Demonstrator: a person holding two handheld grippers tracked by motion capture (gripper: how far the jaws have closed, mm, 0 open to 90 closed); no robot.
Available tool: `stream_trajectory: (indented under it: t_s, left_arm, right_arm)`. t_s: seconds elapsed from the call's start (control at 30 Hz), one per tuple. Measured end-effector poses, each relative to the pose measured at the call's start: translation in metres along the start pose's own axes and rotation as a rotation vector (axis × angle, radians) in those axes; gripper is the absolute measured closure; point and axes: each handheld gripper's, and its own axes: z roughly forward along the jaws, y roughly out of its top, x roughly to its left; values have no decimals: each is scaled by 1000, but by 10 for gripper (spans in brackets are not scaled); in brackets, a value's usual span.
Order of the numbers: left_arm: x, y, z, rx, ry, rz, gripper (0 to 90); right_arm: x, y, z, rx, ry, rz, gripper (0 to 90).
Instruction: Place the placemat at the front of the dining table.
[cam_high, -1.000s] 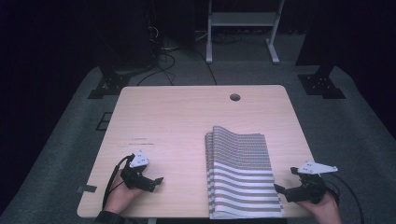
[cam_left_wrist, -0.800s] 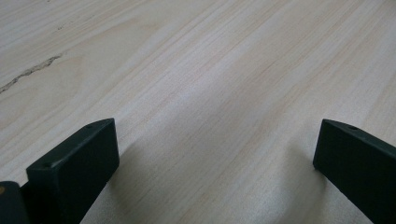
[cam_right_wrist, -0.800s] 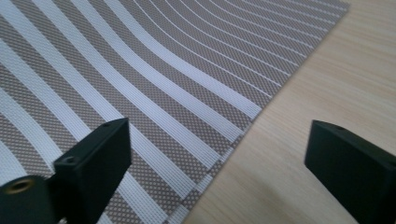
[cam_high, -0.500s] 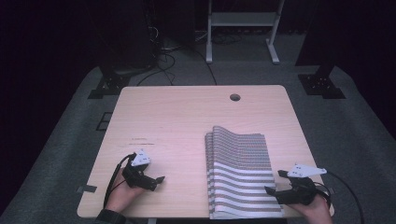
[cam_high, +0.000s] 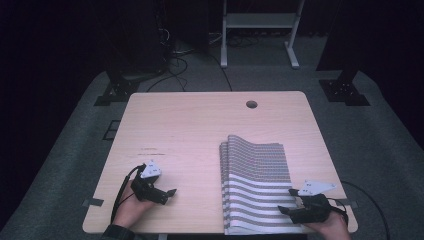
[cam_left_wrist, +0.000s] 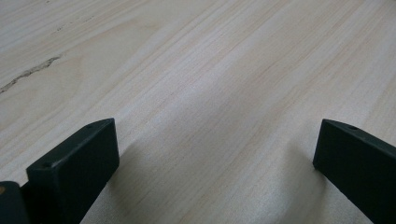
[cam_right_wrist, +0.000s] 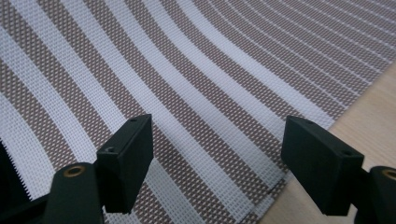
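Jaws on the right gripper (cam_high: 289, 205) have just been closing, but they stand apart and pinch nothing yet; the striped mat (cam_high: 255, 182) lies flat under them, at its near right corner. That mat's long side runs away from the person, on the right half of the worktop (cam_high: 190, 130). Far to the mat's left, the left gripper (cam_high: 167, 194) waits wide apart over bare wood. So the right hand is much nearer.

The striped mat's (cam_high: 256, 187) near edge is cut off by the high view's bottom border, and its lower layers are hidden beneath the top one.
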Motion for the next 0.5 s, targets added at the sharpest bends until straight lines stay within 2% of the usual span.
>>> stream_trajectory:
  t_s: [0.13, 0.23, 0.27, 0.3, 0.4, 0.43, 0.47, 0.5]
  left_arm:
    - [0, 0, 0, 0, 0, 0, 0]
    - [0, 0, 0, 0, 0, 0, 0]
    - [0, 0, 0, 0, 0, 0, 0]
    - [0, 0, 0, 0, 0, 0, 0]
    - [0, 0, 0, 0, 0, 0, 0]
    - [0, 0, 0, 0, 0, 0, 0]
    - [0, 0, 0, 0, 0, 0, 0]
    - [0, 0, 0, 0, 0, 0, 0]
  right_arm:
    - [2, -2, 0, -8, -31, -22, 311]
    - [3, -2, 0, -9, -36, -22, 318]
    - [3, -2, 0, -8, -37, -25, 351]
    - [4, -2, -1, -14, -35, -32, 450]
    - [4, -2, -2, -17, -24, -34, 480]
    - [4, -2, -2, -18, -23, -31, 516]
    - [4, -2, -3, -22, -26, -29, 628]
    - [4, -3, -3, -24, -45, -25, 638]
